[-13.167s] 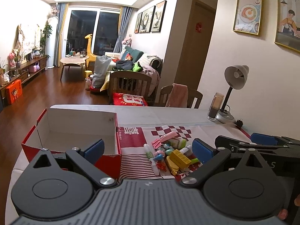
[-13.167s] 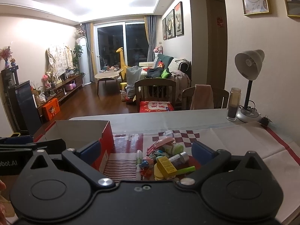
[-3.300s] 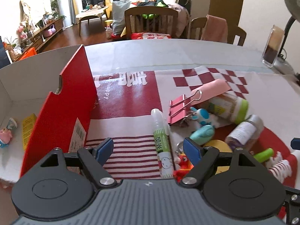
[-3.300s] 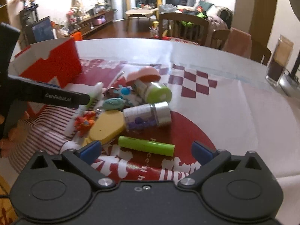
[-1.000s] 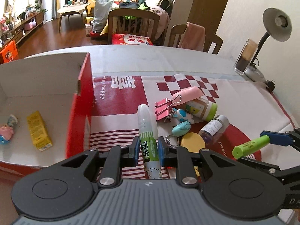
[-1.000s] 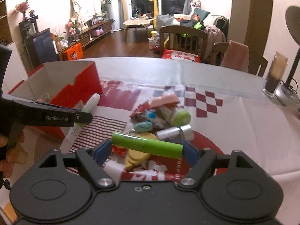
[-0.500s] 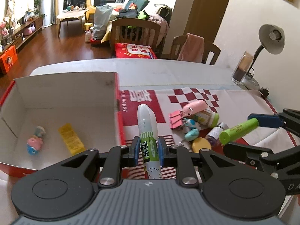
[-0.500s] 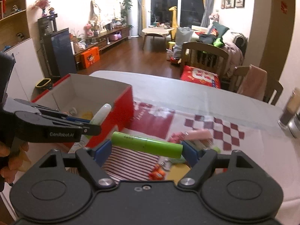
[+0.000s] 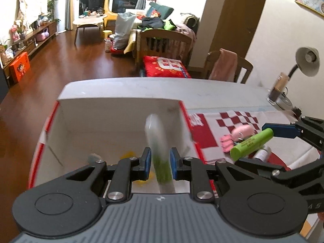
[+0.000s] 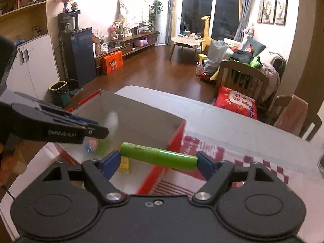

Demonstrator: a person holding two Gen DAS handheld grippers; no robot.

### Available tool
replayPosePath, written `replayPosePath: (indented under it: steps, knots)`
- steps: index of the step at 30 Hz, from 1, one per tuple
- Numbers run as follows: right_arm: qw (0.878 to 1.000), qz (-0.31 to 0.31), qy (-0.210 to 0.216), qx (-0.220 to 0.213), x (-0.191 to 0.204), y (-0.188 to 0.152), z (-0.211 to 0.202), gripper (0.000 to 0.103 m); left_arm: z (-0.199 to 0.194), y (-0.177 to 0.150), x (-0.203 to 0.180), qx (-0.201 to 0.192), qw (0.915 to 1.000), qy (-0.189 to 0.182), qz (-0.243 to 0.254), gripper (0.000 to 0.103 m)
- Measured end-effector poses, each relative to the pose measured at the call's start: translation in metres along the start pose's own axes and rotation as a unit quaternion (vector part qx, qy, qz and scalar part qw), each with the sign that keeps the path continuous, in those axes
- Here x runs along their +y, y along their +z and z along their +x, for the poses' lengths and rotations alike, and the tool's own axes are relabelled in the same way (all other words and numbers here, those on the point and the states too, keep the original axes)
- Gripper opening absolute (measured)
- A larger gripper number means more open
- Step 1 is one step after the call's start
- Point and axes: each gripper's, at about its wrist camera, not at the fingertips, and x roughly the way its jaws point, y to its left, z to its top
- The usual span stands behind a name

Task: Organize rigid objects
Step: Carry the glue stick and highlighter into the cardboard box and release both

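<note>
White-and-green glue pen (image 9: 159,151) blurs, dropping from the left gripper's (image 9: 160,163) just-parted jaws into the red box (image 9: 121,111), while the right gripper (image 10: 159,162), now over the box's edge, pinches the green tube (image 10: 159,156) end-to-end, next in.

My left gripper (image 9: 160,163) is matt black plastic with blue pads (image 9: 174,163) and bright metal screws; its grey housing is ribbed. The glue pen (image 9: 159,151) between its pads is a motion blur, pale with a green band, its finish unreadable. My right gripper (image 10: 158,160) is the same matt black plastic, and the green tube (image 10: 158,156) it holds looks like smooth plastic with a faint sheen. The box (image 9: 113,109) is cardboard, matt white inside, red outside. The cloth (image 9: 239,119) is printed red and white, creased. The table (image 9: 202,93) is smooth and pale. The floor (image 10: 154,73) is glossy dark wood.
</note>
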Motion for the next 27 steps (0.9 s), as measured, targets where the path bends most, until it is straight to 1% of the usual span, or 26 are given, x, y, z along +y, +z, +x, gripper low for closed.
replayPosePath:
  steps: [4, 8, 12, 15, 18, 20, 23, 27]
  knots:
    - [1.000, -0.009, 0.003, 0.009, 0.013, 0.009, 0.025, 0.080, 0.005, 0.011, 0.023, 0.002, 1.0000, 0.003, 0.004, 0.020]
    - [0.999, -0.032, 0.009, 0.030, 0.031, 0.013, 0.054, 0.080, 0.023, 0.014, 0.048, 0.018, 0.9997, 0.016, -0.005, 0.020]
    - [0.997, -0.043, 0.021, 0.059, 0.050, 0.012, 0.085, 0.080, 0.041, 0.010, 0.070, 0.035, 0.9988, 0.028, -0.017, 0.020]
    - [0.995, -0.046, 0.028, 0.090, 0.059, 0.012, 0.109, 0.080, 0.052, 0.003, 0.081, 0.050, 0.9980, 0.033, -0.021, 0.020]
    - [0.990, -0.048, 0.041, 0.124, 0.064, 0.011, 0.131, 0.080, 0.060, -0.002, 0.089, 0.061, 0.9971, 0.036, -0.025, 0.020]
    - [0.989, -0.045, 0.043, 0.133, 0.068, 0.011, 0.137, 0.080, 0.064, -0.005, 0.092, 0.067, 0.9968, 0.035, -0.026, 0.020]
    - [0.984, -0.042, 0.063, 0.162, 0.070, 0.012, 0.148, 0.080, 0.067, -0.007, 0.094, 0.074, 0.9964, 0.033, -0.024, 0.020]
    - [0.980, -0.041, 0.061, 0.187, 0.072, 0.008, 0.155, 0.080, 0.070, -0.011, 0.094, 0.080, 0.9962, 0.028, -0.019, 0.020]
